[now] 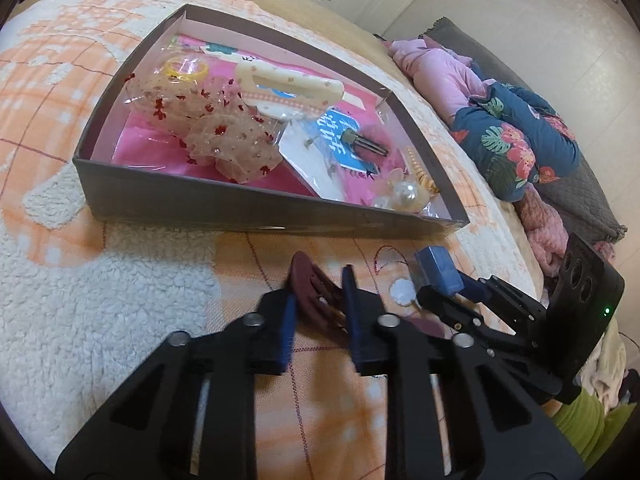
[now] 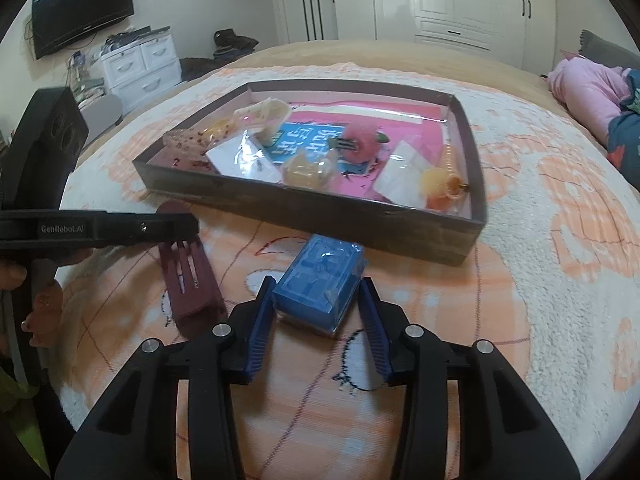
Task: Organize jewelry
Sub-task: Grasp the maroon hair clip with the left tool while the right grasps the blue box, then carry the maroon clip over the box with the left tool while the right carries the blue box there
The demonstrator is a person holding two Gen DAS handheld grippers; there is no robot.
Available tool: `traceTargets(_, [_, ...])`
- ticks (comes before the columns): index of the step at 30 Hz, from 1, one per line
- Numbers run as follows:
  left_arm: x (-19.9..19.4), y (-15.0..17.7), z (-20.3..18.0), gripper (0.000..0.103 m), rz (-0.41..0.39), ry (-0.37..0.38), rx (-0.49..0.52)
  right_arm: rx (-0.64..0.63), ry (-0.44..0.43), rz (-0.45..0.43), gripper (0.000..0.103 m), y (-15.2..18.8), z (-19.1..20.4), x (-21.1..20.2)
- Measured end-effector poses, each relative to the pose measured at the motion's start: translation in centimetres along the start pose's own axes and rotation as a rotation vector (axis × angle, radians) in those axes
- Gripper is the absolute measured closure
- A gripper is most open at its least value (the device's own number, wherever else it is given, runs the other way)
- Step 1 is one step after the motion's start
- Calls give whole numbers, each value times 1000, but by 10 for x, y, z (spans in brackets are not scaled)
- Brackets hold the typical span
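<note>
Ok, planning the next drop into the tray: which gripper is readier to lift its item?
Left, probably: the left gripper already pinches the maroon hair clip, while the right gripper only straddles the blue box, one pad apparently not touching.

Bed covered by fleecy blanket (image 2: 540, 184), white with orange pattern. Bedding pile (image 1: 508, 128) along the bed's far edge: pink quilt, dark blue floral one, grey quilted cover (image 1: 580, 200) under them. White wardrobe (image 2: 452, 0) on back wall, dark handles. TV (image 2: 82, 10) wall-mounted at left, cables hanging below. White plastic drawer unit (image 2: 140, 66) under it, clutter on top. Dark bag (image 2: 236, 40) on floor beyond the bed.
</note>
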State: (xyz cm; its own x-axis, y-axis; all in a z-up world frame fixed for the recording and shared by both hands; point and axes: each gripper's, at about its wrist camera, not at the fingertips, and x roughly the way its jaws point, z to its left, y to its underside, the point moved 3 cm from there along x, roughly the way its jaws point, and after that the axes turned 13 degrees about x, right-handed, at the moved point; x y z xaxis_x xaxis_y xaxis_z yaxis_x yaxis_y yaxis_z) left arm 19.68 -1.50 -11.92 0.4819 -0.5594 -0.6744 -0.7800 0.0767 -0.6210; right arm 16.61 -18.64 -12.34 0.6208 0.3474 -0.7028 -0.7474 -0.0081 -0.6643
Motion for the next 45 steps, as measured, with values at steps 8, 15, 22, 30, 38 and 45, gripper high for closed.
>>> traceTargets(8, [-25,-2,-17,99,-78,-15,72,55,14,-35,65,-4,-15,-11])
traceTargets(15, [-53,-11,-39,101,-153,-96,185,81,11,-67,66,-5,-20,-26])
traceTargets(22, [-67,-22,-36,101,-199,-120,185,78,-20,-95,67,-11,-11,-42])
traceTargets(30, [-82,-47,-30,101,-266,-129,179,63,-29,-127,67,-25,-2,-50])
traceTargets(38, [-83,-74,-21,101,-313,-117,146,51,-21,-150,67,-43,0,-46])
traceTargets(45, [-72,-86,-5,101,-316,-137,109,51,-13,-174,68,-61,2,-37])
